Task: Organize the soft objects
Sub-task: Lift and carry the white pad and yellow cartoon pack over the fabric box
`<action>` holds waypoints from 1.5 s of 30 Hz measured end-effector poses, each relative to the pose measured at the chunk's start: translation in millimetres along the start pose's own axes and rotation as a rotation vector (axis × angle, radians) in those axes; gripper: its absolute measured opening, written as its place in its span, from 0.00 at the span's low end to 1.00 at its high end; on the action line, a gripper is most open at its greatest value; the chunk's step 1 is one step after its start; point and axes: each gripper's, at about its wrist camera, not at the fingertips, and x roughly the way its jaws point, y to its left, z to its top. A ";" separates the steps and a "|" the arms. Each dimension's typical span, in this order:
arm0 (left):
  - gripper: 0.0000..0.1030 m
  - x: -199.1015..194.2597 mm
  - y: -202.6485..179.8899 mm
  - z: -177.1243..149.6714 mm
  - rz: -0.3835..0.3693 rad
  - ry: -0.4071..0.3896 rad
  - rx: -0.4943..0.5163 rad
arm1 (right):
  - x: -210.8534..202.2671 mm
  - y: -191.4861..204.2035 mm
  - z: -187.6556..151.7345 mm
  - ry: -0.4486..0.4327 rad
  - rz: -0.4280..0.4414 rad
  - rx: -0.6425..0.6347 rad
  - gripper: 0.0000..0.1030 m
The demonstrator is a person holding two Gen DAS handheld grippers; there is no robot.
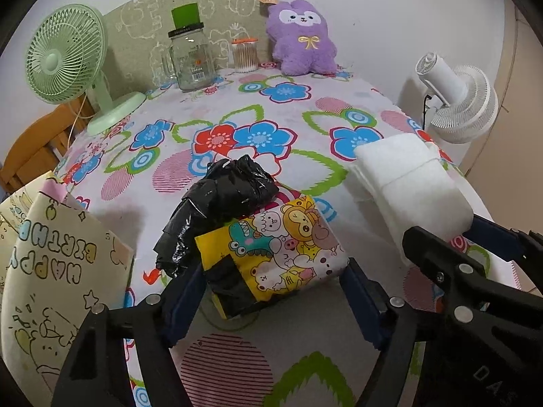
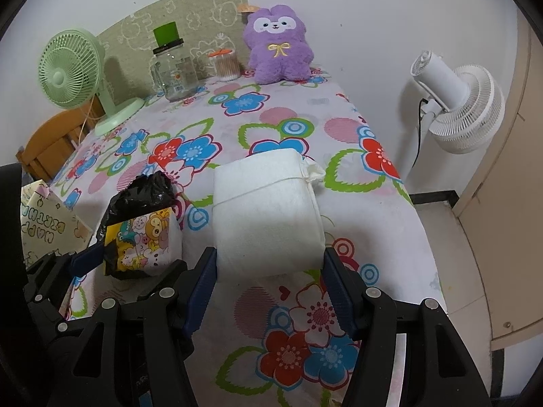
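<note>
A cartoon-print tissue pack (image 1: pixel 285 254) lies on the flowered tablecloth (image 1: pixel 237 118) with a crumpled black plastic bag (image 1: pixel 220 200) against its far left side. My left gripper (image 1: pixel 271 291) has its fingers on both sides of the pack, touching it. A white soft bundle (image 2: pixel 268 210) lies to the right. My right gripper (image 2: pixel 269 278) has its fingers against both sides of the bundle. In the right wrist view the pack (image 2: pixel 146 240) and bag (image 2: pixel 142 193) sit left of the bundle. A purple plush toy (image 1: pixel 300 39) stands at the far edge.
A green desk fan (image 1: pixel 64 64), a glass jar with a green lid (image 1: pixel 190 54) and a cotton-swab jar (image 1: pixel 244 54) stand at the back. A "Happy Birthday" paper bag (image 1: pixel 51 271) is at the left. A white floor fan (image 2: pixel 458 101) stands off the right edge.
</note>
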 end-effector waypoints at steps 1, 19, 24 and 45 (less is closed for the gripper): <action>0.77 -2.8 0.3 -0.2 -0.002 -0.006 0.001 | -1.7 0.9 -0.1 -0.003 0.000 -0.001 0.63; 0.77 -52.7 6.2 -9.7 -0.016 -0.090 0.014 | -46.5 18.7 -7.2 -0.075 -0.003 -0.014 0.63; 0.77 -67.6 7.1 -14.3 -0.021 -0.110 0.024 | -61.3 23.2 -11.0 -0.097 -0.006 -0.023 0.63; 0.77 -133.5 18.1 -29.4 -0.027 -0.197 0.073 | -124.3 50.6 -24.7 -0.180 -0.017 -0.047 0.63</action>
